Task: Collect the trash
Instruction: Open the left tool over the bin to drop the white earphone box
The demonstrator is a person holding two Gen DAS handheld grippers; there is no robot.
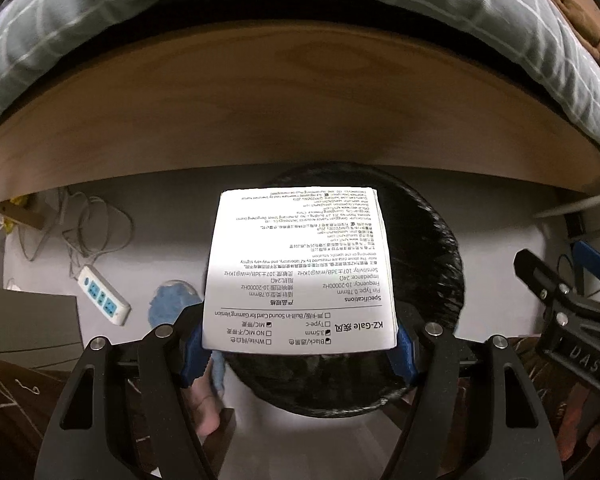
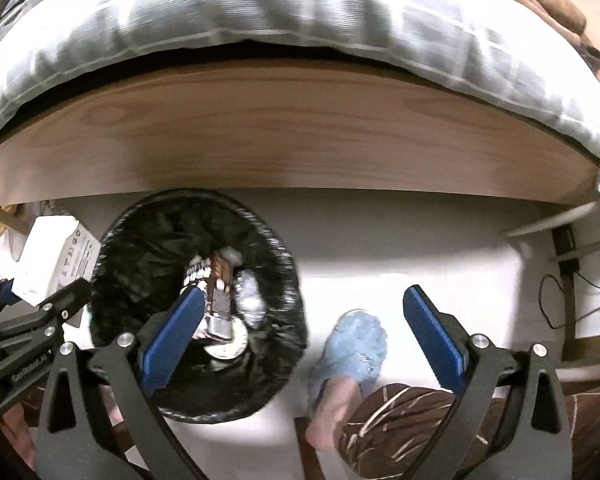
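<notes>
— Where's the white box (image 1: 300, 272)?
— Clamped in the left gripper (image 1: 300, 344), hanging over the black-lined bin (image 1: 432, 240).
— And the right gripper (image 2: 300, 336)?
— Jaws wide apart, empty, above the floor beside the bin, trash inside.

A small white box (image 1: 300, 272) with black printed specification text is clamped between the blue pads of the left gripper (image 1: 300, 344), its printed face toward the camera and its text upside down. Straight beyond it, under the gripper, stands the round trash bin (image 1: 432, 248) lined with a black bag. In the right wrist view the bin (image 2: 198, 308) lies ahead and left of the right gripper (image 2: 300, 336), already holding crumpled wrappers (image 2: 220, 296), silvery and brown, with the box (image 2: 56, 258) at its left rim.
</notes>
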